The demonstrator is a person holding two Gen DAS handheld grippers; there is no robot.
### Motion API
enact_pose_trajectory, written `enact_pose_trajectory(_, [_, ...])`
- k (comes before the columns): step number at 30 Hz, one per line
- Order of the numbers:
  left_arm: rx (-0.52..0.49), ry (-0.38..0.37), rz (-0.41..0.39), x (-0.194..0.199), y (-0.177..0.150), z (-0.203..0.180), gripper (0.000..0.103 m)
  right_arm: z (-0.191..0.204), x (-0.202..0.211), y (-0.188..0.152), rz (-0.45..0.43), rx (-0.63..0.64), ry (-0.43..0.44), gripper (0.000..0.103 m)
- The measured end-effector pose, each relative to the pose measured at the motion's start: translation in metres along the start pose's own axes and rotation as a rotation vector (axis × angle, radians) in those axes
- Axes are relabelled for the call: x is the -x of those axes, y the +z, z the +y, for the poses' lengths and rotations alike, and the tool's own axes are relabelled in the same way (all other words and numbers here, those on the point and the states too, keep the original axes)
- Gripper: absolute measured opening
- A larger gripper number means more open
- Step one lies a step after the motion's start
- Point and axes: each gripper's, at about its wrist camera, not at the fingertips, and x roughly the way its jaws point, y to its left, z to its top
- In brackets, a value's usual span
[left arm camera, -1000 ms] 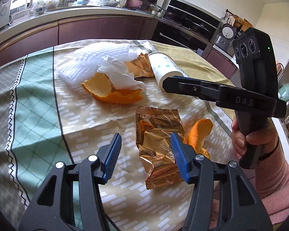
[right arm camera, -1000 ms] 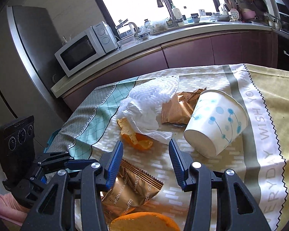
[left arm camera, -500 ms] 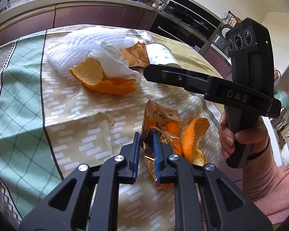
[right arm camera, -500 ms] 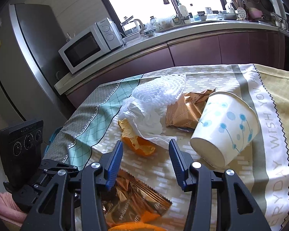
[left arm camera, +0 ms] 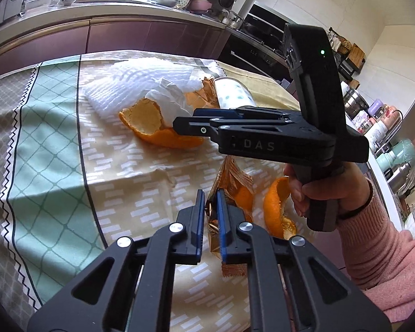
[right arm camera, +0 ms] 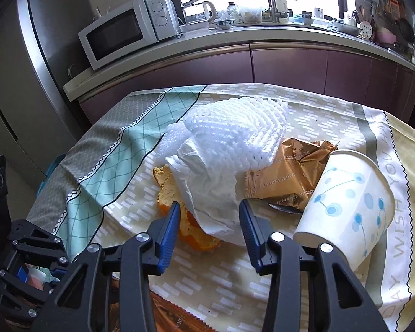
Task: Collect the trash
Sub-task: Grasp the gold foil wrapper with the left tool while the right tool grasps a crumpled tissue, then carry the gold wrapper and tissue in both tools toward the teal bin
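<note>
Tablecloth (left arm camera: 55,149): mint lattice panel, beige field with white dashes — zigzag border. Wrapper (left arm camera: 229,182): metallic gold; peel (left arm camera: 152,127): orange, pale inside. Cup (right arm camera: 348,202): white with blue dots — gripper pads (right arm camera: 167,232): blue.

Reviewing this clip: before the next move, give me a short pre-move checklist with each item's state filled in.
1. Left gripper shut on the gold wrapper: ok, the wrapper is pinched between the blue pads.
2. Right gripper lined up on the tissue: ok; jaws closing, pads not yet pressing.
3. Tissue free to lift alone: not ok, it drapes over an orange peel and tucks under the white foam net.
4. Paper cup clear of the right fingers: cannot tell, it lies very near.
5. Trash bin in view: not ok.
</note>
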Motion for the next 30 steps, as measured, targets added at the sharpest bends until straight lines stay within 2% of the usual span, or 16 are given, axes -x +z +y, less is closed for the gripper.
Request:
enact_pose_trajectory(2, [0.011, 0.002, -0.009, 0.005, -0.002, 0.004, 0.009, 0.000, 0.002, -0.002, -0.010, -0.001, 0.002, 0.018])
enact_pose_trajectory(7, [0.038, 0.007, -0.037, 0.016, -0.003, 0.016, 0.009, -0.001, 0.015, -0.004, -0.049, -0.005, 0.001, 0.012])
enact_pose_trajectory(18, [0.086, 0.023, -0.126, 0.052, -0.007, 0.036, 0.009, 0.015, 0.048, -0.001, -0.126, 0.007, 0.053, 0.011])
enact_pose_trajectory(30, [0.150, 0.083, -0.217, 0.107, -0.019, 0.067, 0.009, 0.048, 0.053, 0.002, -0.154, 0.034, 0.138, 0.011])
